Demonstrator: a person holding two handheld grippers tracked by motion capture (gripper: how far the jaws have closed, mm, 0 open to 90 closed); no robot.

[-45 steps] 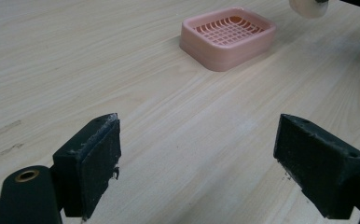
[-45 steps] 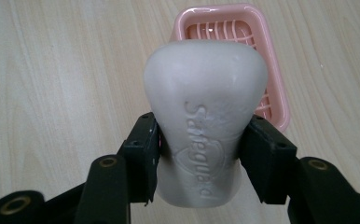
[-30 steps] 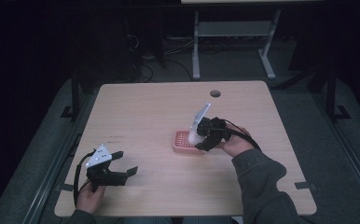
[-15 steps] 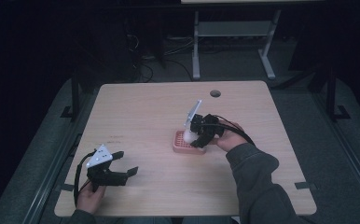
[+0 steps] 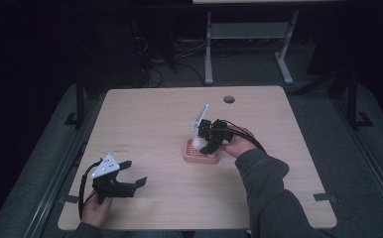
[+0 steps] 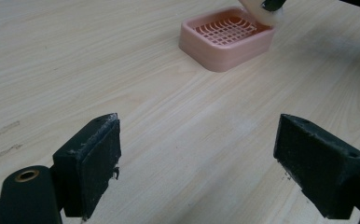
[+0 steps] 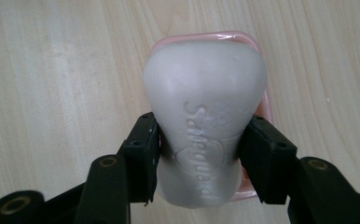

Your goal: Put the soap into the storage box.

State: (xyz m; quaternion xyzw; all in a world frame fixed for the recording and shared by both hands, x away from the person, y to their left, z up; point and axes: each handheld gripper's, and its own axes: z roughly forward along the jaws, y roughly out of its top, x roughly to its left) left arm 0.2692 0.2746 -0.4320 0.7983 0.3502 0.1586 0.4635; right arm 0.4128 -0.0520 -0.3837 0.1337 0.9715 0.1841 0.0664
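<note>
Near the middle of the pale wooden worktop [image 5: 145, 124] sits a pink soap dish [image 5: 199, 154], and directly above it the right claw [image 5: 205, 140] grips a white bar of soap [image 7: 205, 116]. From the right gripper view the two black jaws press on the narrow waist of the bar from either side, the embossed word "Safeguard" facing the camera, and the pink rim of the dish shows around the bar's far end and along one side. Whether the soap touches the dish or hangs just over it cannot be told. From the high view the person's right hand [image 5: 239, 144] holds that claw tilted down toward the dish, a grey sleeve [image 5: 266, 188] running back to the near edge. At the near left corner of the worktop the left claw [image 5: 125, 179] rests in the person's left hand [image 5: 96, 209], well apart from the dish — its jaws stand wide apart with nothing between them. The left gripper view looks along those spread jaws across bare wood grain to the dish, whose gridded floor [image 6: 225, 30] is visible, with the soap at its far edge.
</note>
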